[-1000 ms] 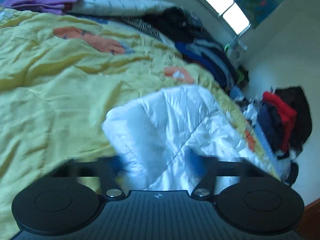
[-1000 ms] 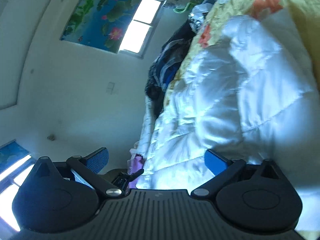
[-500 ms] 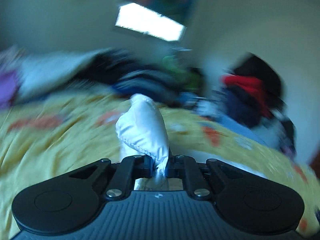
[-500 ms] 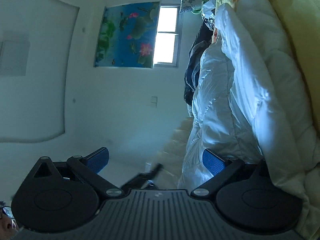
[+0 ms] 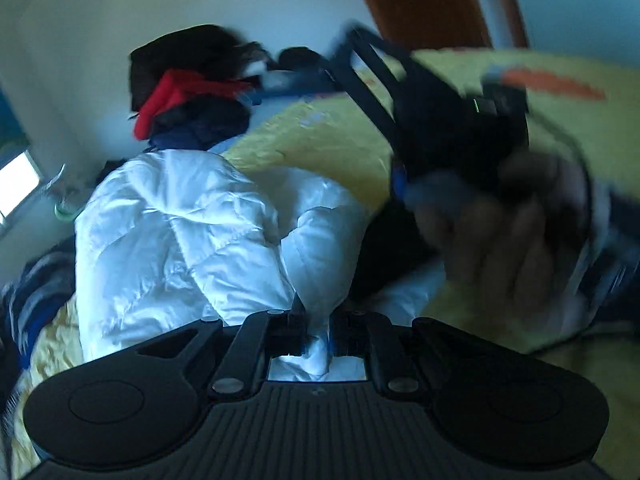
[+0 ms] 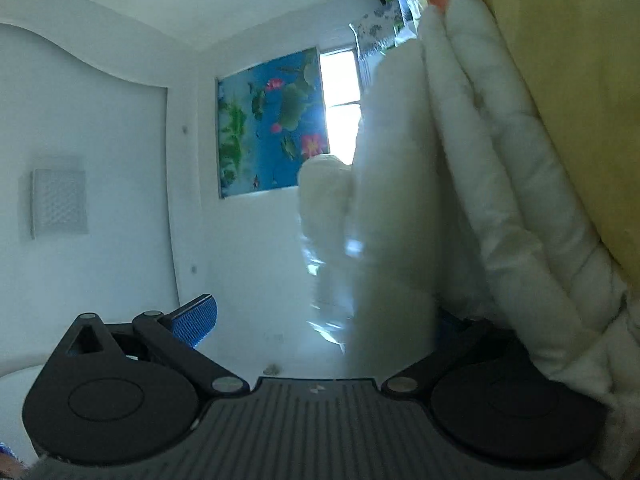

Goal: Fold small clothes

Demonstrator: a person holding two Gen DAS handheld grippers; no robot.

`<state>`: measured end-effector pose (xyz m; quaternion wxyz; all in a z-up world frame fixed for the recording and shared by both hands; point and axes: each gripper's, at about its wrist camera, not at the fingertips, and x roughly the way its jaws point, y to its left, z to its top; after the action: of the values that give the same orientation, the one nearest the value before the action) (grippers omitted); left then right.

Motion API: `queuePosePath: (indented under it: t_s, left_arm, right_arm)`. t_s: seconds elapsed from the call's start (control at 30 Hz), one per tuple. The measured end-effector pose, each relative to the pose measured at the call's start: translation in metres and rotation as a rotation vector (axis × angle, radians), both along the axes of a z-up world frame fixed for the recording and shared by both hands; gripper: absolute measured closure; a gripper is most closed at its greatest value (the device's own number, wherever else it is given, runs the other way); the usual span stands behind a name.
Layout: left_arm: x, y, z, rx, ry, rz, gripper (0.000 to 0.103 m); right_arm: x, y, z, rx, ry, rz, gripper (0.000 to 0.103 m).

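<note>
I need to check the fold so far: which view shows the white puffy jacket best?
Left wrist view: the white puffy jacket lies spread on the yellow bedspread. The right wrist view shows only blurred quilted folds close up.

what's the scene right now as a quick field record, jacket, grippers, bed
jacket: white puffer jacket, lying on the bed
bed cover: yellow quilt
left gripper: shut on a fold of the jacket
right gripper: open, jacket edge between its fingers, not pinched
clutter: pile of dark and red clothes at the far side of the bed
blur: right gripper and its hand blurred in the left view
</note>
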<state>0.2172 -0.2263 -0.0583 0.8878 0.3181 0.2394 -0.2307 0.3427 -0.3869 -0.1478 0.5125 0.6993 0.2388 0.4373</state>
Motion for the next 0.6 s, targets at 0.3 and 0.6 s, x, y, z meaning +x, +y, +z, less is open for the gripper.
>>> queuePosePath:
  t_s: [0.3,0.6]
  left_arm:
    - [0.000,0.003,-0.005,0.002,0.010,-0.036,0.094]
    - [0.039,0.020,-0.009,-0.062,0.095,0.000,0.094]
  right_arm:
    - [0.001,-0.005,0.051,-0.329,-0.143,-0.019,0.001]
    - [-0.026,-0.051,0.134,-0.696,-0.220,-0.407,0.001]
